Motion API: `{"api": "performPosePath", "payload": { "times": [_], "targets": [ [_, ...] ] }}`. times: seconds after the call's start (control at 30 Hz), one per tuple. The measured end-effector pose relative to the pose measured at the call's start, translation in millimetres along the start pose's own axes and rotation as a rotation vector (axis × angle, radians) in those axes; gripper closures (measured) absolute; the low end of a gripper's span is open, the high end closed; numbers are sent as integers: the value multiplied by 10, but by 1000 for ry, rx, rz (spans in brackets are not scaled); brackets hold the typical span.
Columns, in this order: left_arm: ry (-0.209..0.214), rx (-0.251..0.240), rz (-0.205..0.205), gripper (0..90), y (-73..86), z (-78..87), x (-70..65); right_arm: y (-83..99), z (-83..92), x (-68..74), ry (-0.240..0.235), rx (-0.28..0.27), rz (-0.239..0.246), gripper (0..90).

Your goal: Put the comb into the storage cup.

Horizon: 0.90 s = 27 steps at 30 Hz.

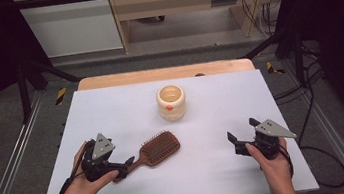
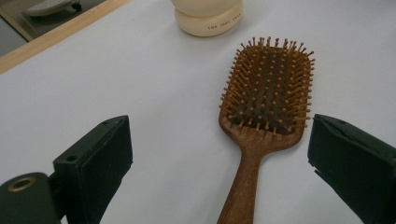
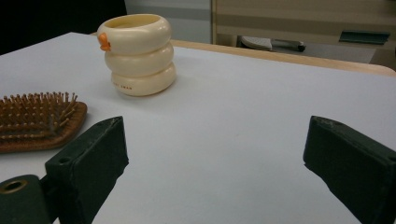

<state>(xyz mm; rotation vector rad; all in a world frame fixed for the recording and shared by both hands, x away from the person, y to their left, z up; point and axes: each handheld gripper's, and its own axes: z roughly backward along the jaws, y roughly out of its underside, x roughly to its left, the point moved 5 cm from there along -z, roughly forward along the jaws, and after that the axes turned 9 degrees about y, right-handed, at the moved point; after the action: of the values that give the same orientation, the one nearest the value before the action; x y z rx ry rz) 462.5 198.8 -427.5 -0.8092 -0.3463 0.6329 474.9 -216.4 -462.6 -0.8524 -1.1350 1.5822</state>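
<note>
Overhead, in the high view, a wooden hairbrush [image 1: 156, 151] is seen lying bristles up on the white tabletop [image 1: 111, 110], left of the middle and near the front edge. The left claw [image 1: 127, 164] is held at the handle end, released, jaws spread. The right claw [image 1: 232, 139] is held well apart at the near right, also released. A cream ringed cup [image 1: 171, 102] with an orange mark stands farther back, near the middle.

From the left gripper view, the hairbrush [image 2: 261, 116] is shown between the two spread black jaws, its handle running down toward the camera; no contact can be made out. The cup's base [image 2: 208, 18] is seen beyond it.

From the right gripper view, the jaws are spread over bare tabletop [image 3: 243, 121], with the hairbrush [image 3: 39, 121] at the left and the cup [image 3: 137, 53] beyond.
</note>
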Motion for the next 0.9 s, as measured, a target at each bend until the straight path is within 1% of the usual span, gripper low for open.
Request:
{"api": "performPosePath", "payload": {
  "times": [0.23, 0.33, 0.43, 0.5, 0.57, 0.63, 0.73, 0.8, 0.9],
  "targets": [
    [30, 59, -5, 70, 23, -120, -10, 20, -8, -1, -2, 10, 2, 63],
    [56, 91, 1, 74, 45, -180, -10, 25, -12, 1, -4, 13, 0, 63],
    [69, 100, -1, 80, 53, -216, -8, 30, -13, 1, -5, 16, -1, 63],
    [80, 111, -17, 79, 56, -239, -23, 36, -15, 0, -3, 21, -3, 63],
    [81, 116, -29, 78, 56, -251, -36, 42, -22, 0, -5, 24, -4, 63],
    [87, 118, -27, 78, 51, -265, -54, 41, -23, -1, -3, 25, -3, 61],
    [98, 137, -24, 79, 53, -281, -66, 41, -19, 3, -3, 24, -2, 59],
    [110, 162, -25, 83, 67, -293, -82, 42, -18, 5, -5, 25, 0, 58],
    [114, 201, -32, 81, 104, -321, -100, 44, -22, 5, -7, 25, -1, 58]
  ]
}}
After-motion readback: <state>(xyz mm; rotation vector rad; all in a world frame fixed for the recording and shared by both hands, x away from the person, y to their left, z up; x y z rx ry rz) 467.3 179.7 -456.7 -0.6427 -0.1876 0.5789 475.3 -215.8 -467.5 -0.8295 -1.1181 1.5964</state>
